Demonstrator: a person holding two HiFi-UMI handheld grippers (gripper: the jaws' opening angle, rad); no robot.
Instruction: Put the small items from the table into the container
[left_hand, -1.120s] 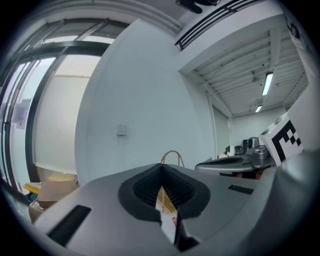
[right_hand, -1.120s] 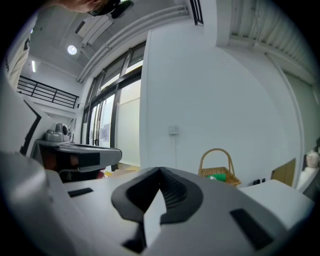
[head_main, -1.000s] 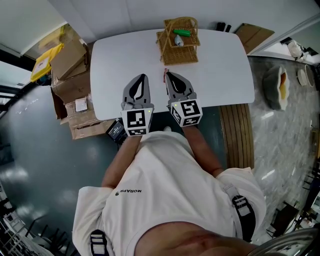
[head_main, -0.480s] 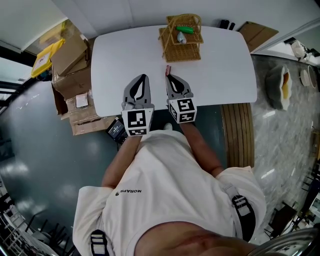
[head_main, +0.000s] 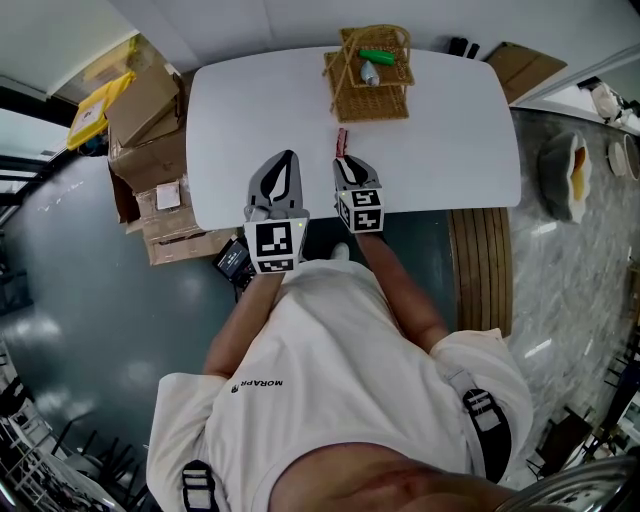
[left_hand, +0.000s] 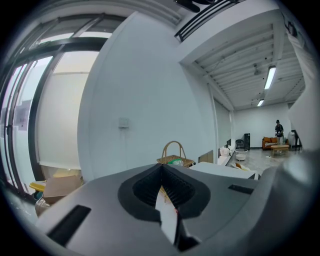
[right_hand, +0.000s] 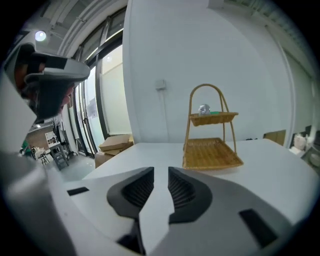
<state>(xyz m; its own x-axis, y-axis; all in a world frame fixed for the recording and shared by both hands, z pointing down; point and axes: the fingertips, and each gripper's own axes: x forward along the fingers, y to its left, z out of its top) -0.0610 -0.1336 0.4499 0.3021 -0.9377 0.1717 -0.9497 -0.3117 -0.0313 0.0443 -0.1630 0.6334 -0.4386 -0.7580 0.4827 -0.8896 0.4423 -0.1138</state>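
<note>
At centre frame, our right gripper (head_main: 348, 163) opens empty jaws just below the small red item (head_main: 342, 140), which we should straddle squarely; our left gripper (head_main: 283, 157) is closed on nothing.

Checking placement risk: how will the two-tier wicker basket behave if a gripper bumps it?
Probably light: the wicker basket is thin open weave, so a bump could slide it on the smooth white table. It stands tall, with items only in its upper tier, so it may tip fairly easily.
</note>
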